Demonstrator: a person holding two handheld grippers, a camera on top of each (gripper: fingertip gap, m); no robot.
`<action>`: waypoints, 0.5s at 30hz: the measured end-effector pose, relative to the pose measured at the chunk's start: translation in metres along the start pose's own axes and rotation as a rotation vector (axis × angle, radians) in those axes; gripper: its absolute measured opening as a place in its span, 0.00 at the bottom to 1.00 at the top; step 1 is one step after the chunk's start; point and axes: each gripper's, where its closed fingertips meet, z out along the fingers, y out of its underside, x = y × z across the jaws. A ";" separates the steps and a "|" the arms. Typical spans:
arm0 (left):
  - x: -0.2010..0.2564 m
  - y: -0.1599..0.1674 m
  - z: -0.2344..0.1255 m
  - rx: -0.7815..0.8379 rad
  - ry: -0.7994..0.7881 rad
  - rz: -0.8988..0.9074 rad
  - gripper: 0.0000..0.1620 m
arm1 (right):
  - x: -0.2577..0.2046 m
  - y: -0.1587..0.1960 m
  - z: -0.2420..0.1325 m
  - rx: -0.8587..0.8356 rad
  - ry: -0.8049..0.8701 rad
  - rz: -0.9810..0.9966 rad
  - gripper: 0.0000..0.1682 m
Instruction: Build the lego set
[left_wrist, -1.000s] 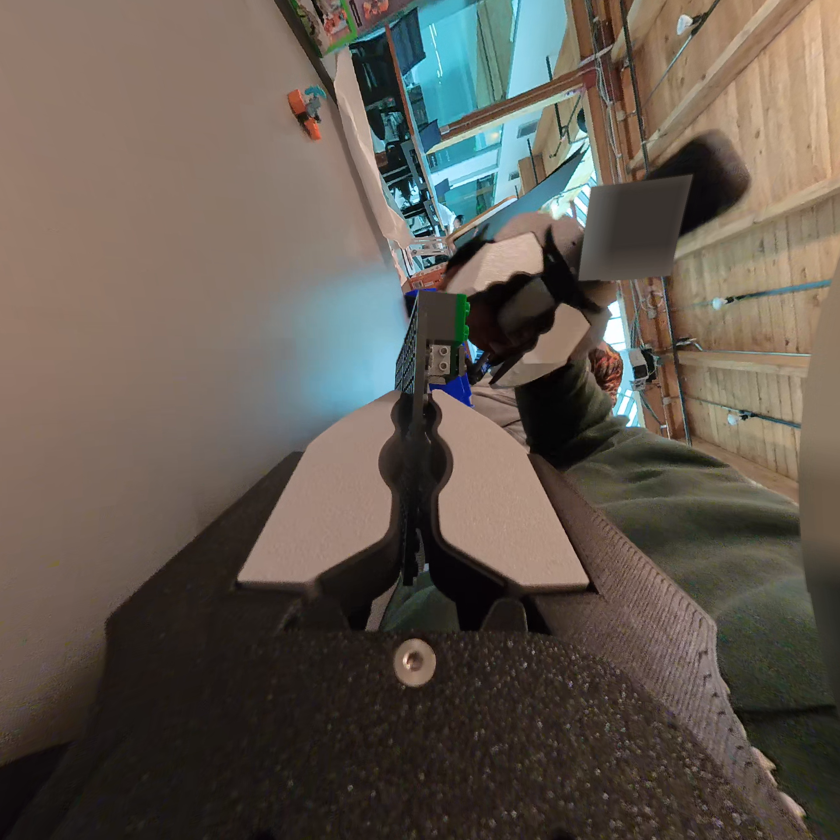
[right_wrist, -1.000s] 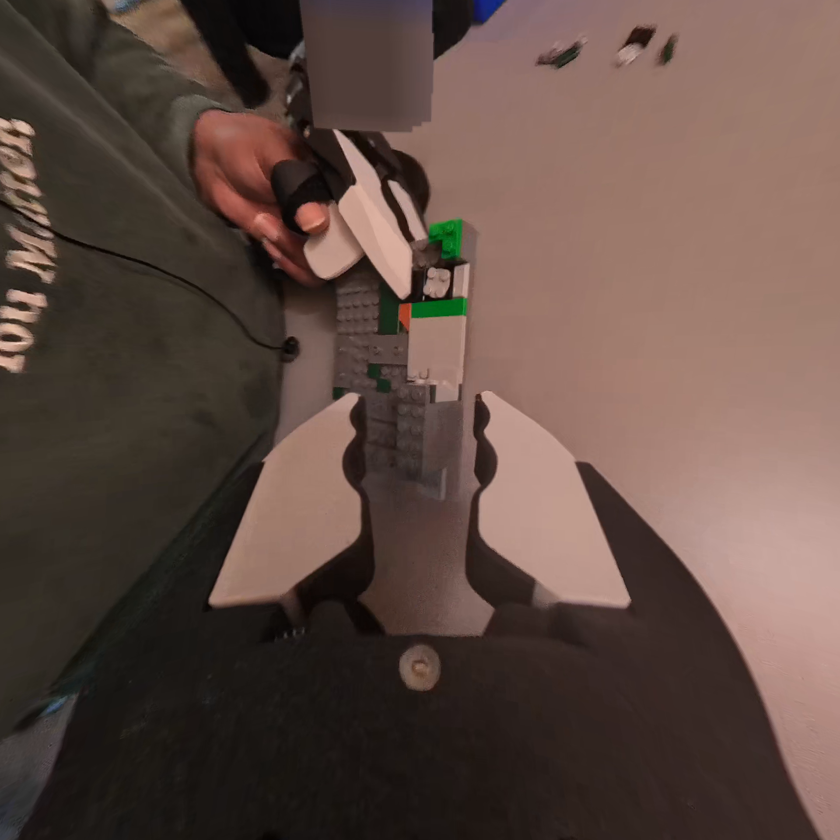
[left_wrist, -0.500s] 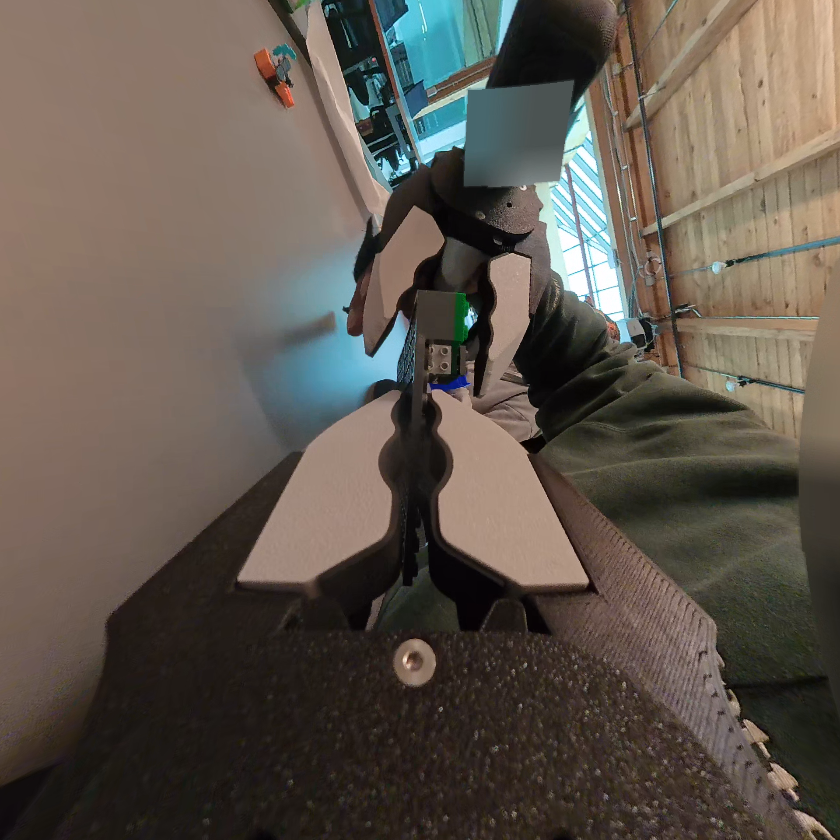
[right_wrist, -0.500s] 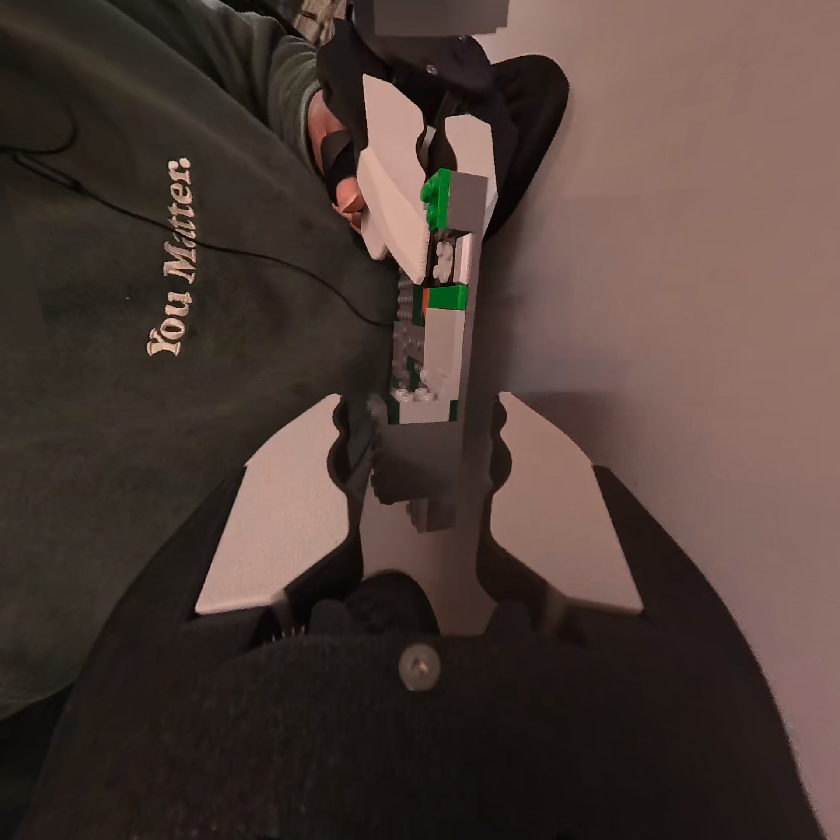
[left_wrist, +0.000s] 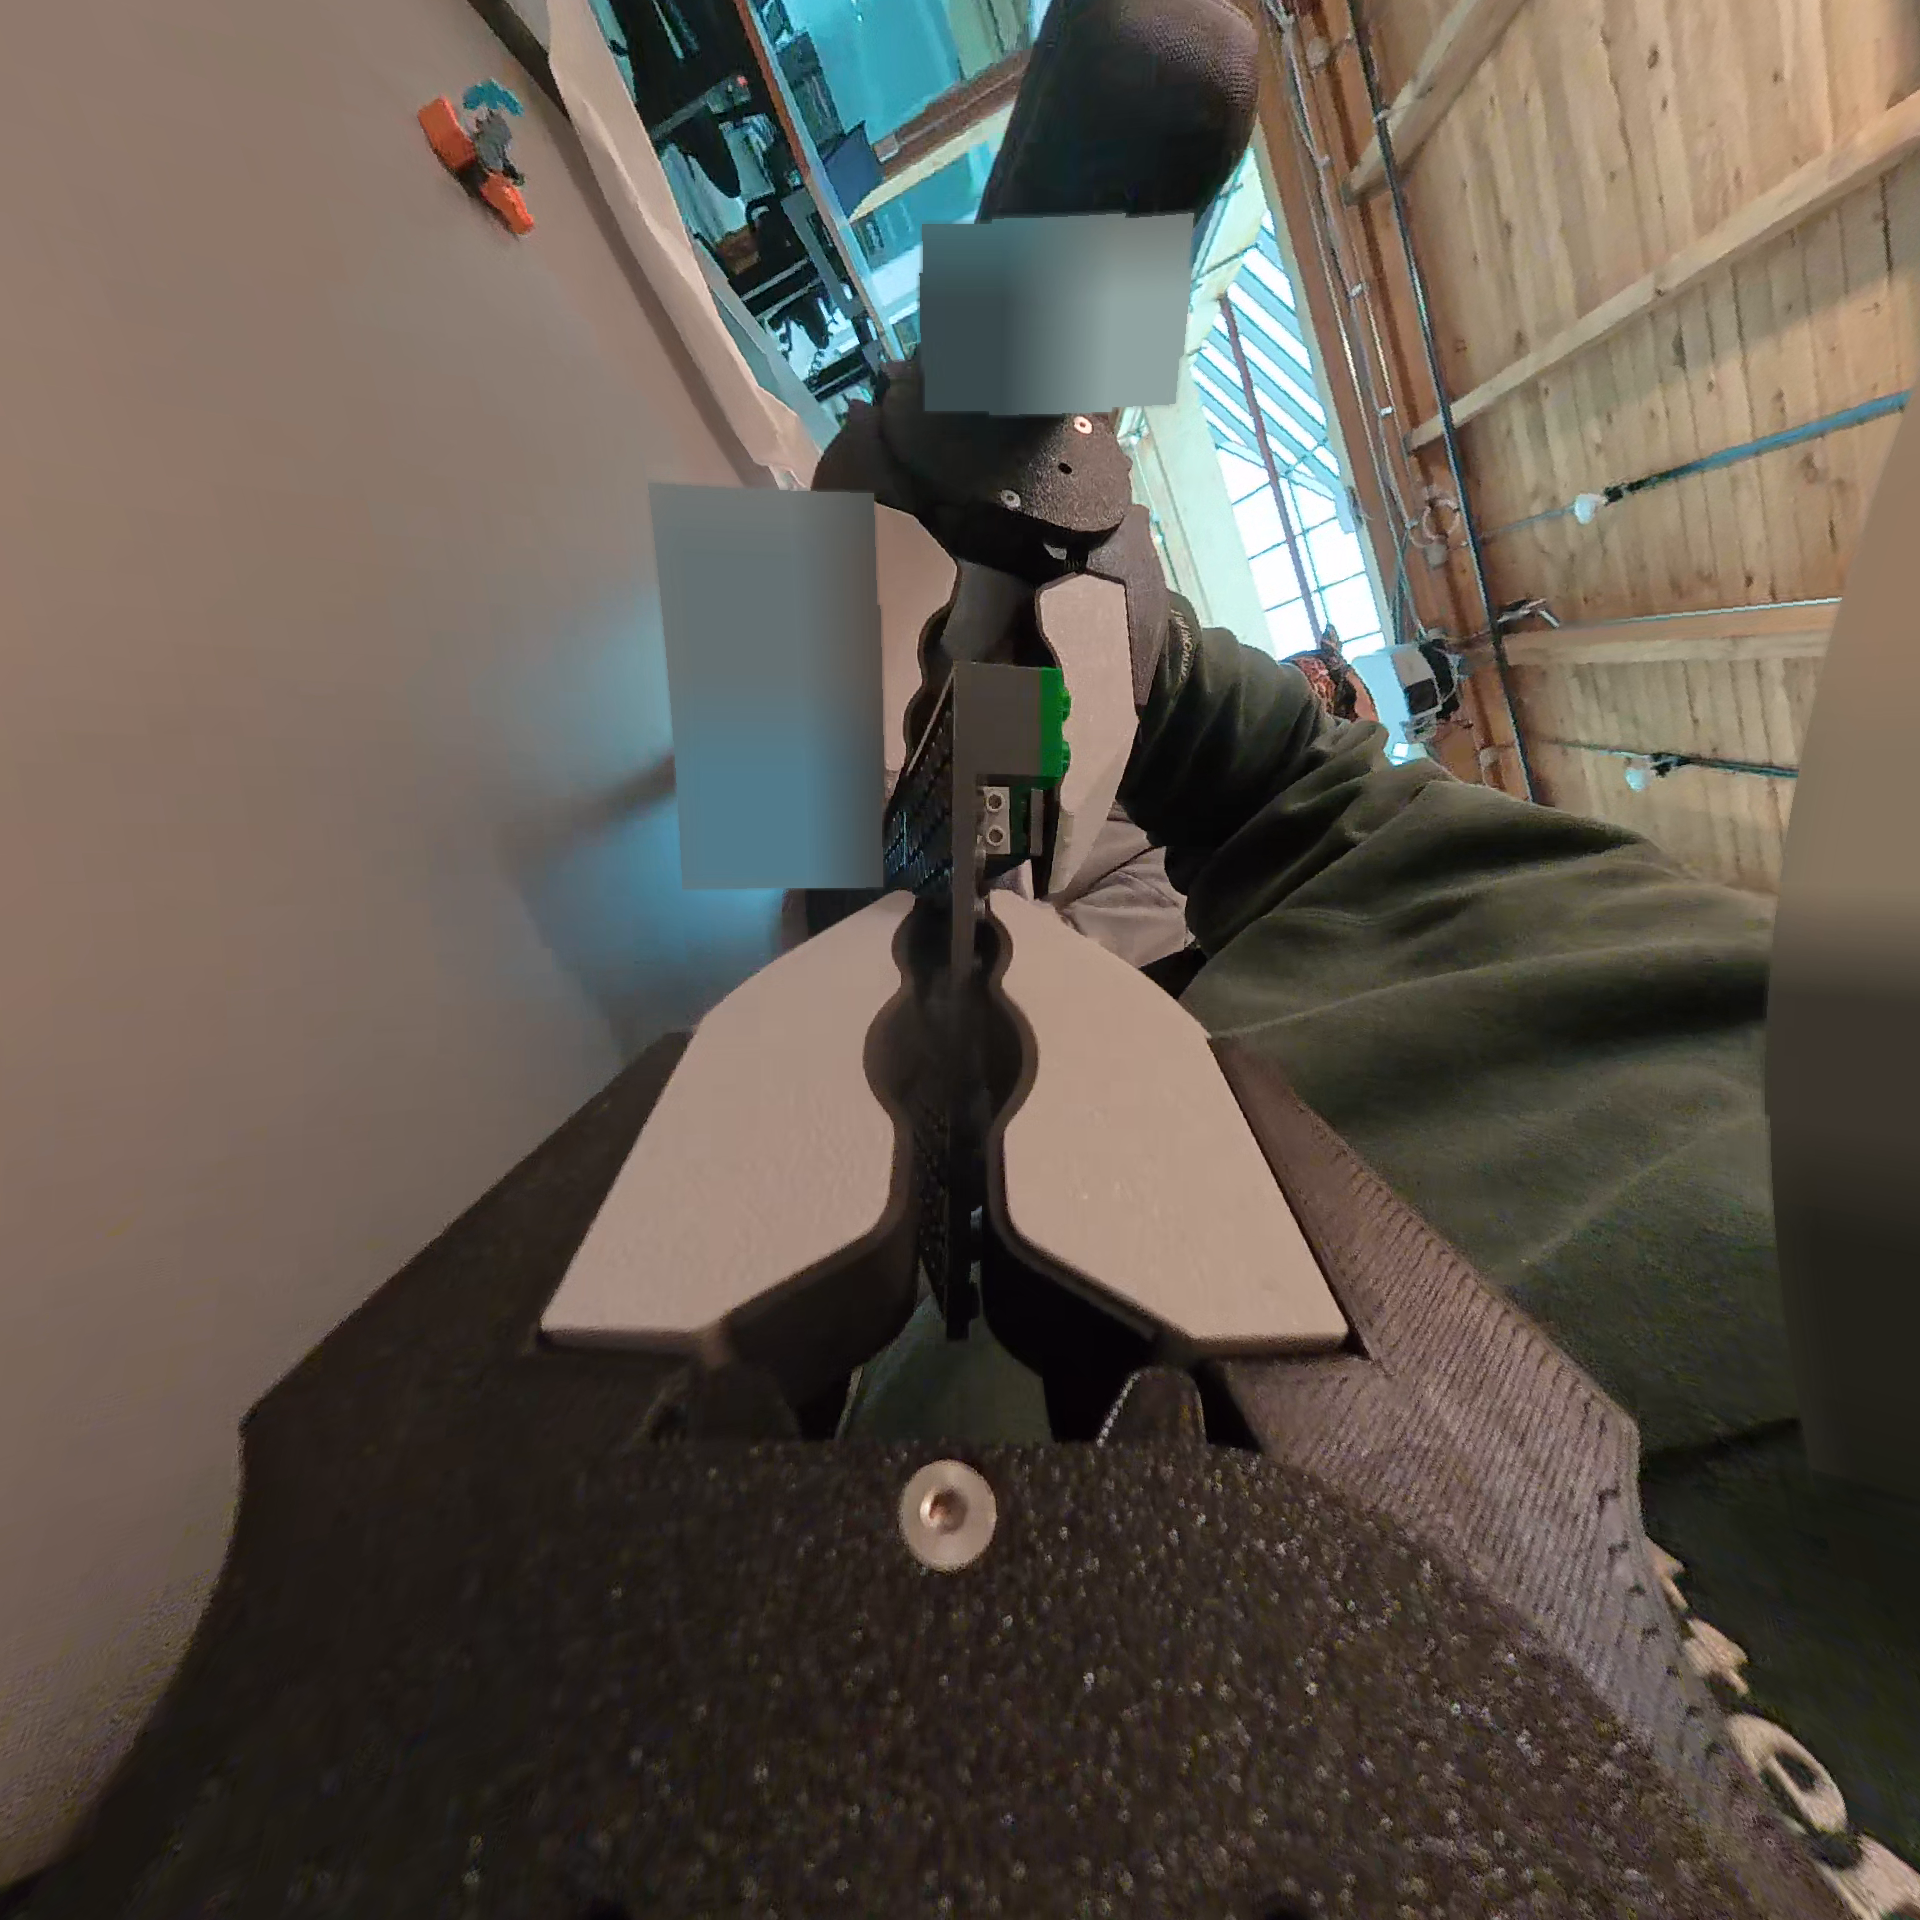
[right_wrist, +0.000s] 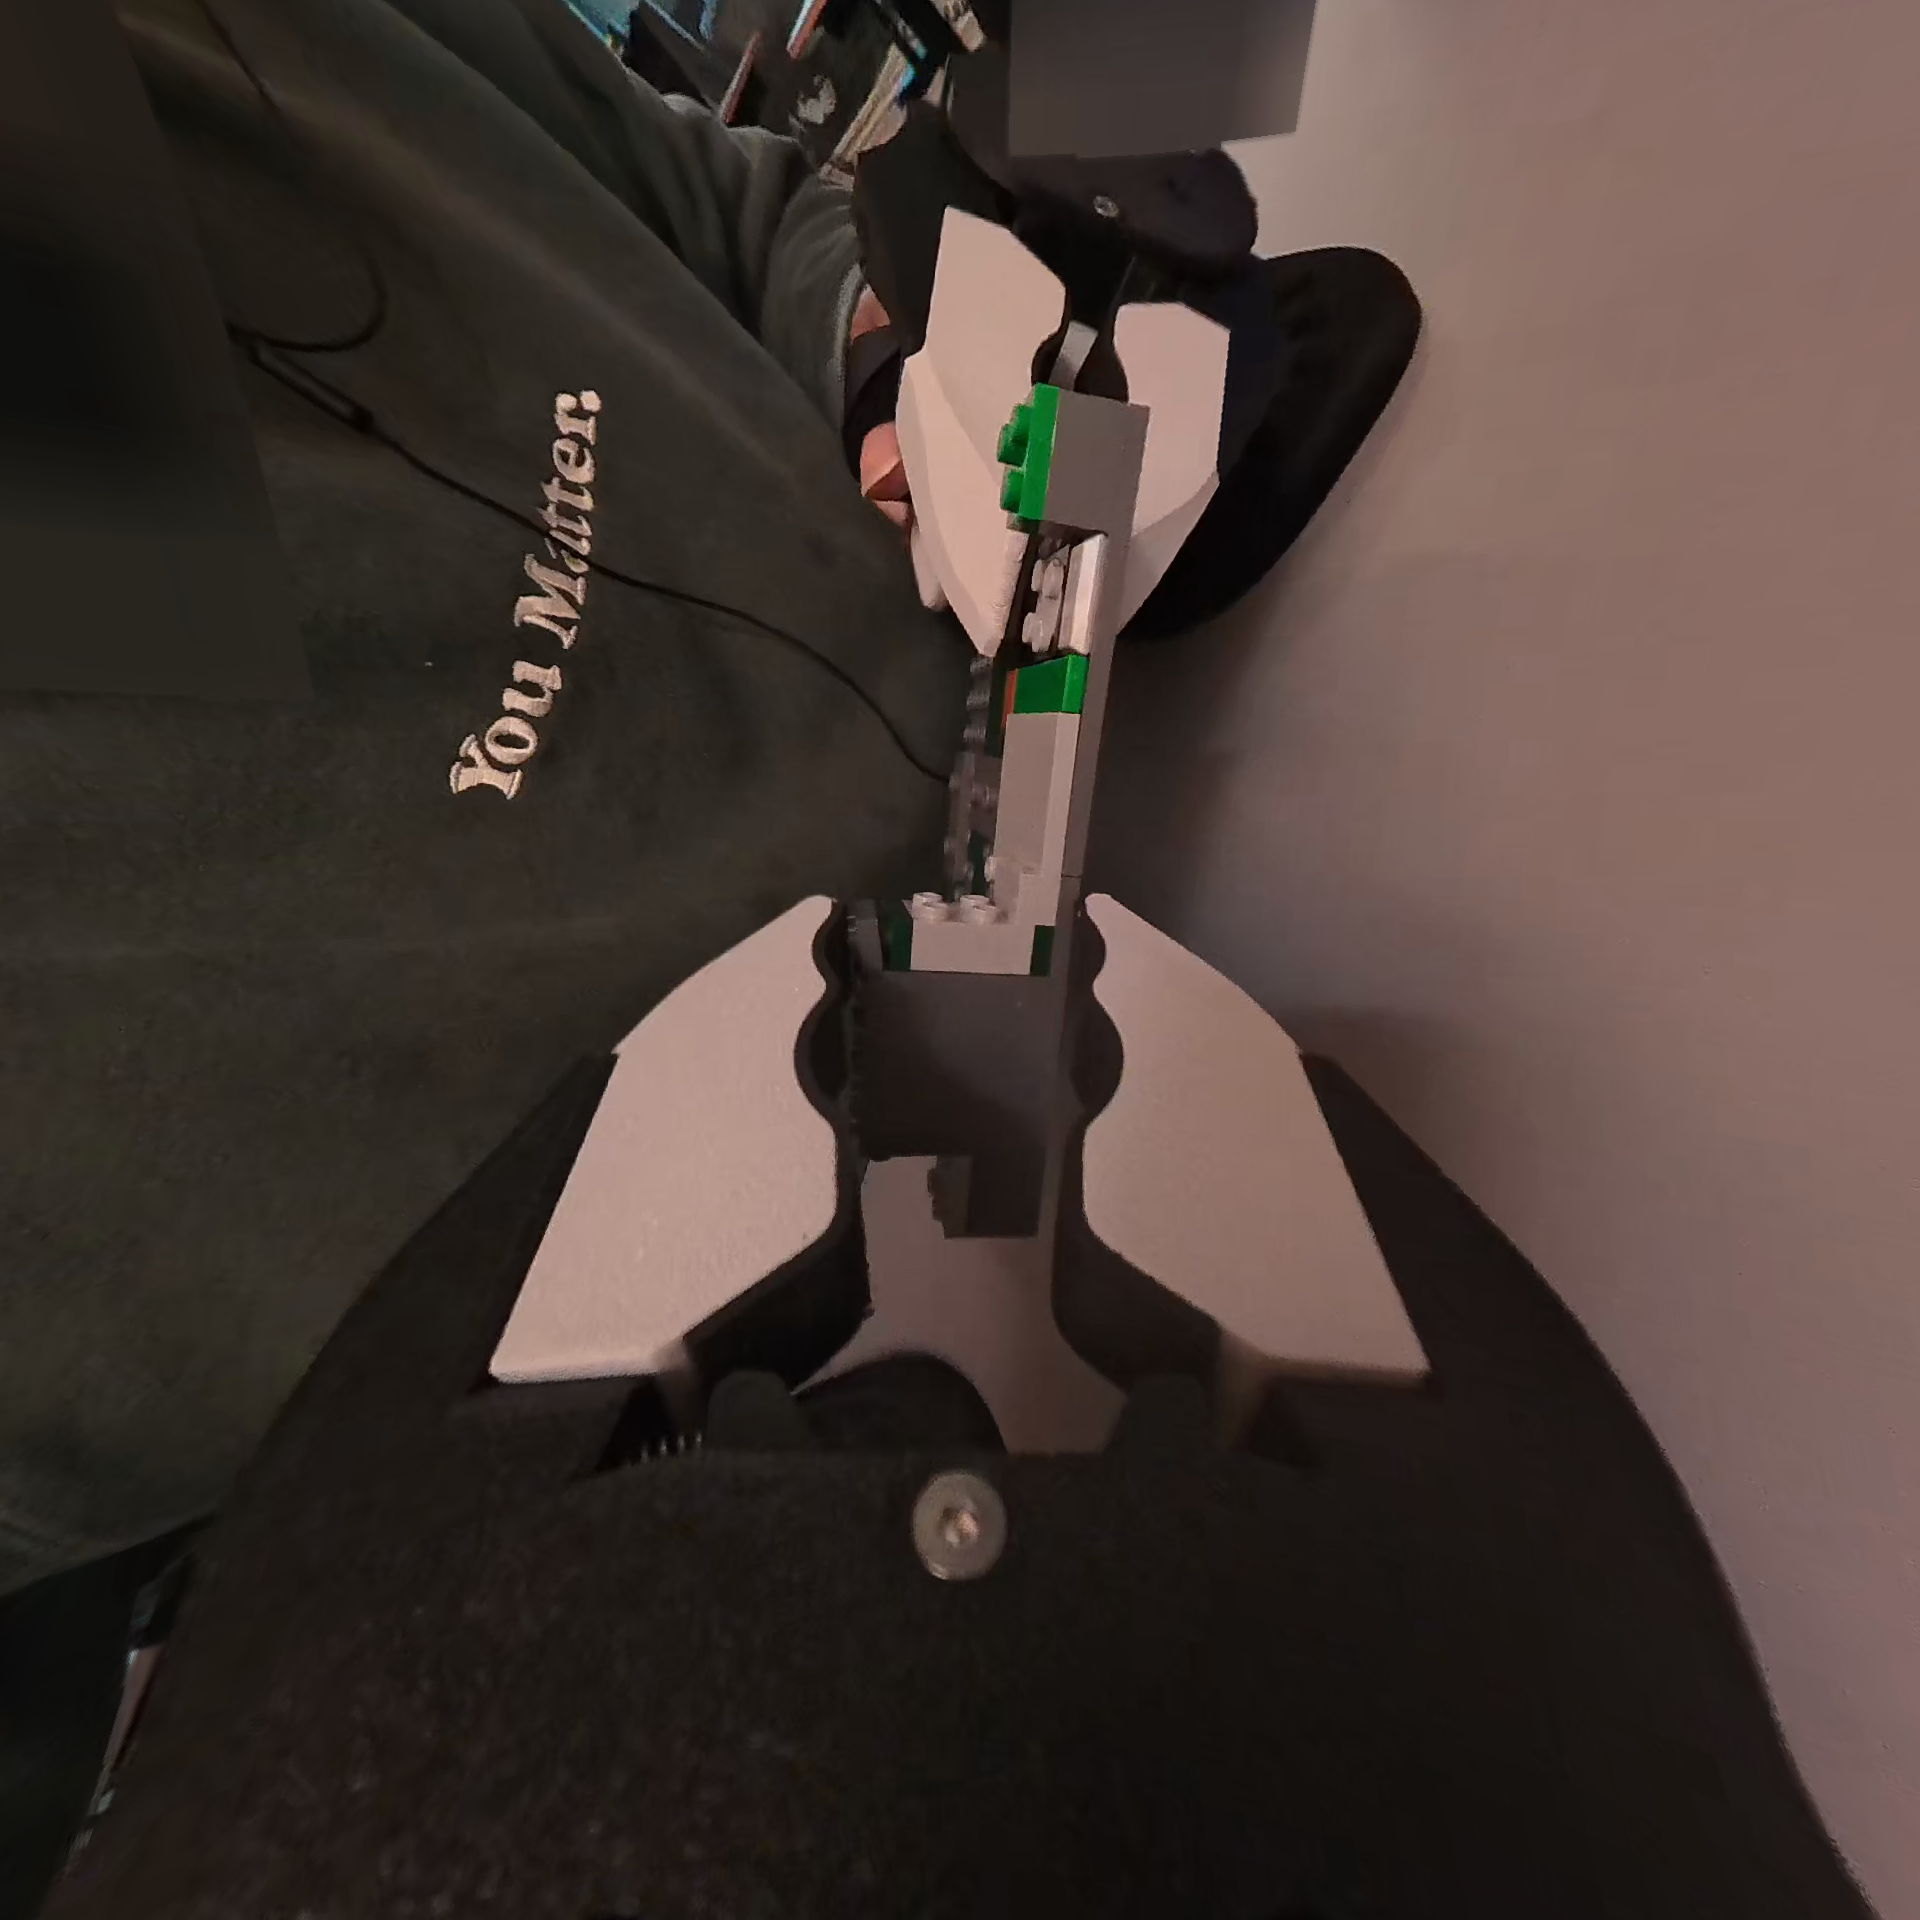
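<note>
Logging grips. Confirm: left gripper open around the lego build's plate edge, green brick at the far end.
Not open: the left gripper is shut on the lego build's plate edge, seen in the left wrist view. The green brick is at the far end.

lego build (right_wrist: 1049, 727) sits edge-on between both tools, left tool (left_wrist: 951, 925) one end, right tool (right_wrist: 961, 914) the other, counter (right_wrist: 1558, 727) just behind

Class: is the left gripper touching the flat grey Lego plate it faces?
Touching. The left wrist view shows the left gripper shut on the flat grey Lego plate's thin edge.
</note>
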 end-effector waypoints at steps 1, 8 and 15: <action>0.000 0.000 0.000 -0.002 -0.002 0.010 0.04 | -0.001 0.001 0.001 -0.004 0.008 -0.009 0.24; 0.005 0.006 0.000 -0.040 -0.009 0.070 0.05 | -0.004 0.006 0.005 -0.009 0.042 -0.058 0.23; 0.010 0.008 0.001 -0.067 -0.007 0.125 0.05 | -0.008 0.009 0.007 -0.024 0.072 -0.103 0.23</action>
